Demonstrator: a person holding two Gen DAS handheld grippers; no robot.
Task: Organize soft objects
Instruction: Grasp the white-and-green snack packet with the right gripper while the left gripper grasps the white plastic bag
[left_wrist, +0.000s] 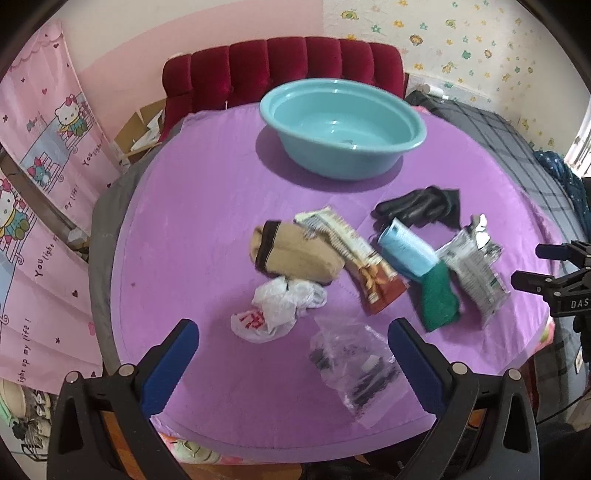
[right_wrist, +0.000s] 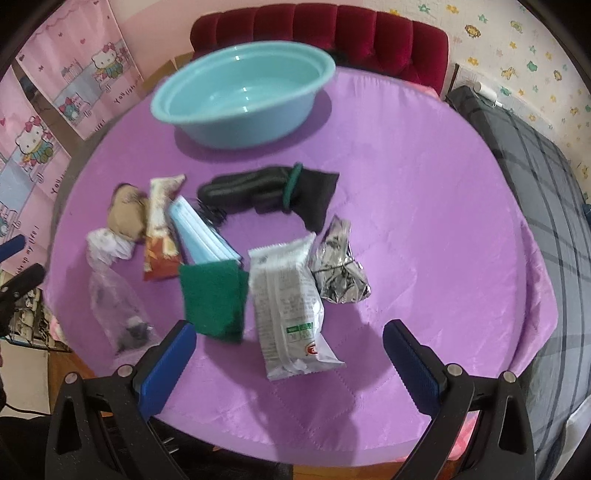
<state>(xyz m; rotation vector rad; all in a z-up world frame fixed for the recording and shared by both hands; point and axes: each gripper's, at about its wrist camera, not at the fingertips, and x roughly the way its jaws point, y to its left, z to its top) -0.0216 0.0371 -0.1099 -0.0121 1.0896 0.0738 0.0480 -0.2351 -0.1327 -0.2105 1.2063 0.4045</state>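
Left wrist view: the left gripper is held wide open and empty above a clear plastic bag. The right gripper, equally wide and empty, is poised over a white packet. Nothing appears collected yet; the teal basin sits empty beyond the pile. A first grasp is judged next. The bag's dark contents cannot be identified.

The right gripper hangs wide open above a white packet, beside a green cloth; a blue basin sits beyond.
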